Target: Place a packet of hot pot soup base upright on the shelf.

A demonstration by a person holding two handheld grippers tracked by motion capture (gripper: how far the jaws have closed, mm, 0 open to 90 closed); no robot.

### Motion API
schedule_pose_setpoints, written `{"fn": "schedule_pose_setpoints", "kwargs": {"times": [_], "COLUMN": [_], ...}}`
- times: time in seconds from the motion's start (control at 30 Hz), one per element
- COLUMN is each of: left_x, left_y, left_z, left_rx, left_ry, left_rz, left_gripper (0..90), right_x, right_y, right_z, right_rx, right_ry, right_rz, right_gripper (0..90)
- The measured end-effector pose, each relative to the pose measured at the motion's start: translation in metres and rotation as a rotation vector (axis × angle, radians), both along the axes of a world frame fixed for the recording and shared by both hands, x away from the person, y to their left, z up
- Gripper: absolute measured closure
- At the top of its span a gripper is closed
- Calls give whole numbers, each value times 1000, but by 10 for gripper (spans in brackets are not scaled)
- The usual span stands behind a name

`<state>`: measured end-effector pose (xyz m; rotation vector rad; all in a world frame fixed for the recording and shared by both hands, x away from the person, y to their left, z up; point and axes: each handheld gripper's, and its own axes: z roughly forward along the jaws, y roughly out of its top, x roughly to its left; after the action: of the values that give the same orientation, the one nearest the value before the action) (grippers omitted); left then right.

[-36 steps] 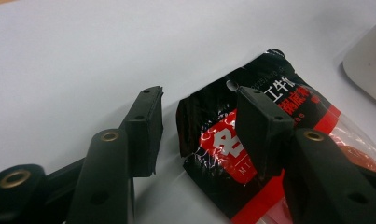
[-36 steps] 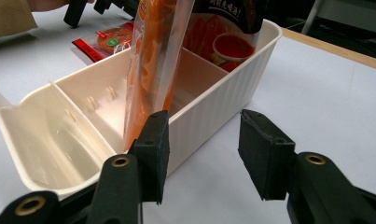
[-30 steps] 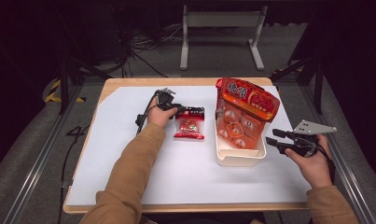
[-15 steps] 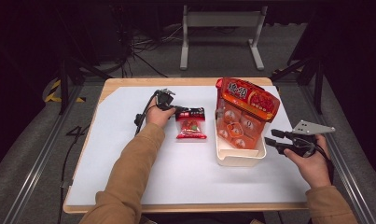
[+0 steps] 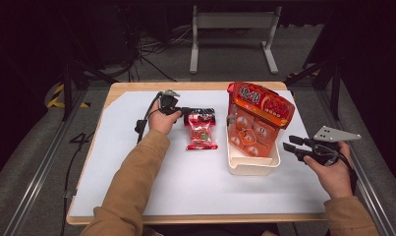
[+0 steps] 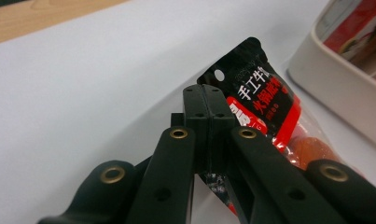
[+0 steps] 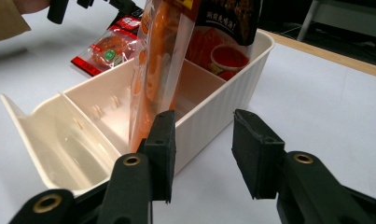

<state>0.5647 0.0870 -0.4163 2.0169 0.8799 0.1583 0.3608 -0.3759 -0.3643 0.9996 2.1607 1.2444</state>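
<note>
Left tool point(image 5: 193, 112) now clamped on red packet point(image 5: 201, 131) top, lifted vs before; right tool point(image 5: 290, 143) open, narrowing, nothing between.

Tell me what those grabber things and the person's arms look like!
Both grippers are black. The left gripper has flat jaws with brass-coloured rivets, and a black cable loops from it. The right gripper has square black pads and a grey three-cornered plate on top. The sleeves are tan.

Small red packet's point(image 6: 265, 109) lower half behind the left gripper's fingers point(image 6: 206, 121) — its print too small to read.
</note>
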Motion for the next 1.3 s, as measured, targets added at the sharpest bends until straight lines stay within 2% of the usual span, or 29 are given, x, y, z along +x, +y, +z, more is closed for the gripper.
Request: {"fn": "schedule_pose_setpoints", "kwargs": {"times": [0.07,0.33,0.47,0.5,0.67,0.8,0.83,0.97,1.03,1.1,1.13,1.3], "left_x": [-5,-26,-41,-46,-60,-76,-84,-97,-104,-107,-112,-118], "left_y": [4,15,20,20,20,17,15,11,10,10,10,14], "left_z": [5,21,32,36,46,55,60,69,73,75,78,82], "left_rx": [-34,-102,-141,-174,-215,-217,-213,-194,-165,-172,-169,-183], "left_ry": [-13,-50,-82,-79,-98,-137,-159,-206,-248,-250,-260,-277], "left_rz": [-5,-31,-62,-75,-124,-164,-183,-219,-237,-243,-259,-271], "left_gripper": [900,900,900,900,900,900,900,900,900,900,900,900], "right_x": [-1,-10,-16,-17,-24,-30,-32,-35,-36,-36,-36,-38], "right_y": [-1,-3,-6,-7,-7,-8,-7,-4,-2,-1,1,9], "right_z": [1,12,17,18,23,26,27,29,30,30,32,35], "right_rx": [6,7,15,13,17,16,18,17,21,24,45,53], "right_ry": [4,-8,-15,-21,-25,-32,-33,-37,-39,-39,-39,-47], "right_rz": [-2,-3,-8,-9,-5,5,9,24,35,42,62,91], "right_gripper": [606,652,652,652,652,649,646,642,641,641,641,641]}}
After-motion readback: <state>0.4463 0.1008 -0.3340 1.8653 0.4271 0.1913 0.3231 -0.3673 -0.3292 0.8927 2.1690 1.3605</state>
